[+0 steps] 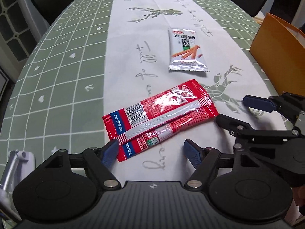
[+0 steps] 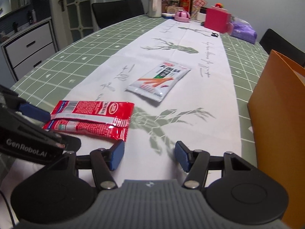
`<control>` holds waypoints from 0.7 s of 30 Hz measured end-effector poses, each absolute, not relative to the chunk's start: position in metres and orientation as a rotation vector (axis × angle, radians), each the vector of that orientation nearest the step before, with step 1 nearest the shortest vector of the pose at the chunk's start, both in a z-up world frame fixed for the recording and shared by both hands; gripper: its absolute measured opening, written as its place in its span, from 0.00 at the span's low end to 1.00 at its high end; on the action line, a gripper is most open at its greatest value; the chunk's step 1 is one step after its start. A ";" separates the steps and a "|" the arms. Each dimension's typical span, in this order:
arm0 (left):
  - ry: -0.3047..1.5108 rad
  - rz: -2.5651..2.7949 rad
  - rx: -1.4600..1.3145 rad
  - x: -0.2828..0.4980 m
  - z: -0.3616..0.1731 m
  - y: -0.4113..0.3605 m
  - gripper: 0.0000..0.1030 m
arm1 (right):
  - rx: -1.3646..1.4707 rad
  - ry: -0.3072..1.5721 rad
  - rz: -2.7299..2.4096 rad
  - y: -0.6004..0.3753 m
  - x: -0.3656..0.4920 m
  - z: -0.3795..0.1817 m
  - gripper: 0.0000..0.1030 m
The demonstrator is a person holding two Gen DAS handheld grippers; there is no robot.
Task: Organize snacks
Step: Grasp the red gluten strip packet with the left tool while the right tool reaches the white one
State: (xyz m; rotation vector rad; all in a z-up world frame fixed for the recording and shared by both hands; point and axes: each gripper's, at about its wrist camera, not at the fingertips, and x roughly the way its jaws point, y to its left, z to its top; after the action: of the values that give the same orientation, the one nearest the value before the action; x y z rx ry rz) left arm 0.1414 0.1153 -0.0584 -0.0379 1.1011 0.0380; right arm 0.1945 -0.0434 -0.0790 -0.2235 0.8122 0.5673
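Two red snack packets (image 1: 160, 118) lie overlapped on the white table runner, also in the right wrist view (image 2: 91, 118). A white-and-silver snack packet (image 1: 185, 50) lies farther along the runner, also in the right wrist view (image 2: 160, 81). My left gripper (image 1: 150, 152) is open, its left fingertip touching the near corner of the red packets. My right gripper (image 2: 148, 155) is open and empty, just right of the red packets. It shows in the left wrist view (image 1: 246, 112) at the right.
An orange paper bag (image 2: 276, 114) stands at the right table edge, also in the left wrist view (image 1: 276, 53). Bottles (image 2: 155, 0), a pink box (image 2: 217, 19) and a purple pack (image 2: 242, 31) crowd the far end. Black chairs stand around the table.
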 end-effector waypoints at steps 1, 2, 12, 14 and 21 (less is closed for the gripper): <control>1.099 0.012 -0.052 0.142 -0.058 0.115 0.83 | -0.221 0.812 0.560 -0.044 0.197 -0.079 0.57; 1.097 -0.016 -0.072 0.143 -0.057 0.115 0.83 | -0.216 0.813 0.552 -0.045 0.201 -0.080 0.57; 1.014 -0.108 -0.091 0.144 -0.044 0.116 0.87 | -0.218 0.804 0.523 -0.046 0.212 -0.076 0.57; 0.991 -0.098 -0.030 0.148 -0.044 0.113 0.90 | -0.204 0.801 0.519 -0.049 0.212 -0.074 0.57; 0.916 -0.197 0.268 0.160 -0.056 0.089 0.91 | -0.163 0.833 0.496 -0.057 0.218 -0.081 0.57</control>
State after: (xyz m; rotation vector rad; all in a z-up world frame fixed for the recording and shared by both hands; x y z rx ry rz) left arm 0.1599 0.0890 -0.0559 0.2677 0.9159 -0.1973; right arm 0.2178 -0.0574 -0.0814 -0.1628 0.8325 0.4959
